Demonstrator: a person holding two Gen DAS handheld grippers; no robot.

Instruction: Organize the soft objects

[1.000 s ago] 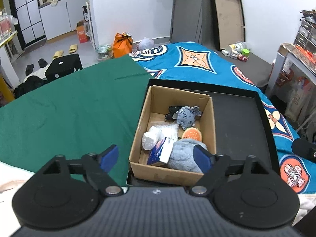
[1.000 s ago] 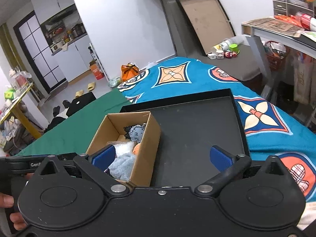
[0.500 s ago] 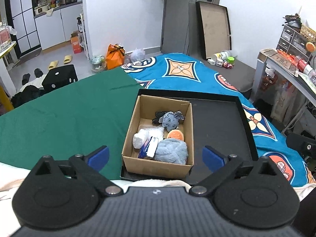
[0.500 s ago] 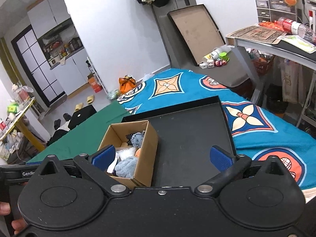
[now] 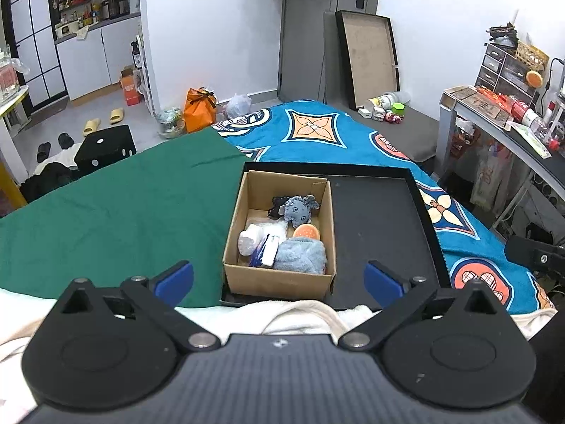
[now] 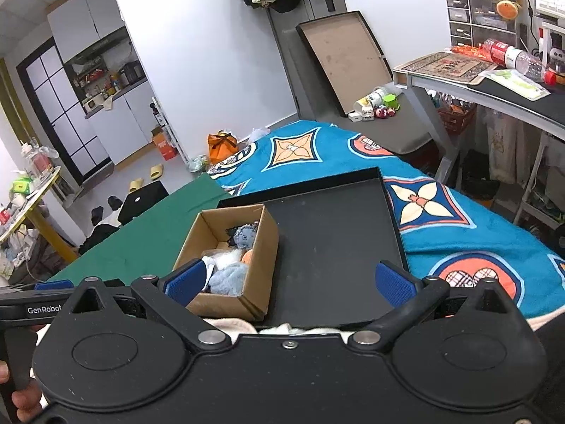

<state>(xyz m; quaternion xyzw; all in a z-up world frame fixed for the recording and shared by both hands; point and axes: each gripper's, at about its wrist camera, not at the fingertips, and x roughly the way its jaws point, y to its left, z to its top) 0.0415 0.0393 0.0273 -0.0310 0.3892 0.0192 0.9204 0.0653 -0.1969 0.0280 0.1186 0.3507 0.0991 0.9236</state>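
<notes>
Several soft toys (image 5: 295,240) beyond both fingers (image 5: 174,277)

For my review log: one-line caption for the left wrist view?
Open left gripper above a cardboard box of soft toys in a black tray.

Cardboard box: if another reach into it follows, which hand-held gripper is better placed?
Probably the left hand-held gripper: the cardboard box of soft toys sits centred between its open fingers. In the right hand-held gripper view the box lies off toward its left finger. Both are empty.
</notes>
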